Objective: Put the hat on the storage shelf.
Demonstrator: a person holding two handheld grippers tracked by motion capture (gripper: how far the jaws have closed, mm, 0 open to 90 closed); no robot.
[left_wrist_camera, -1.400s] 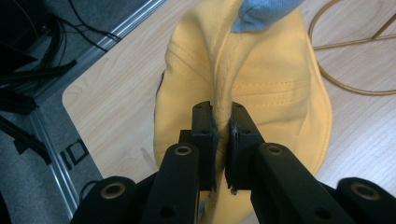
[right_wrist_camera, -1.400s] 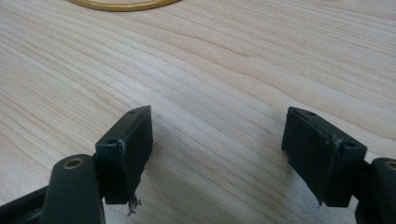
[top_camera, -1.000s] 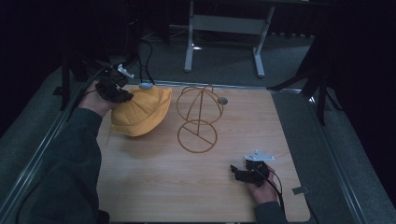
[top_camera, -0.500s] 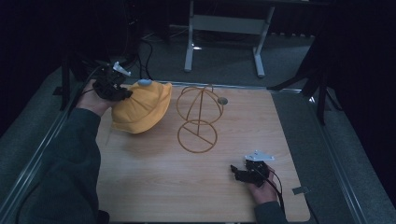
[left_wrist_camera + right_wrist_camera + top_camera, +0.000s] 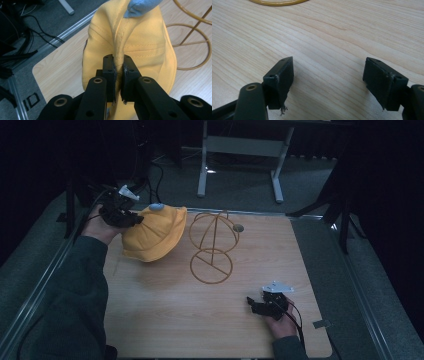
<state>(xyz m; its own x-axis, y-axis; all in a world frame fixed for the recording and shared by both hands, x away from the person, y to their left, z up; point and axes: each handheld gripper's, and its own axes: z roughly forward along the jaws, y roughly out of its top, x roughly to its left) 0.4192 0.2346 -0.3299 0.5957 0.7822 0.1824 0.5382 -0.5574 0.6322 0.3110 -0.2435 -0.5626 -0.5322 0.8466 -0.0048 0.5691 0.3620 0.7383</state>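
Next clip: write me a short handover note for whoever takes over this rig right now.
Left gripper: shut on a fold of the yellow hat, which is held up at the table's far left, beside the wire hat stand.
Right gripper: jaws open, holding nothing, low over the wooden table at its near right.
Done: hat gripped and raised.
Left: the hat is not on the stand yet; probably carry it over and set it on the wire dome.

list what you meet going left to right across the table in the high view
left gripper → yellow cap → gold wire stand → right gripper
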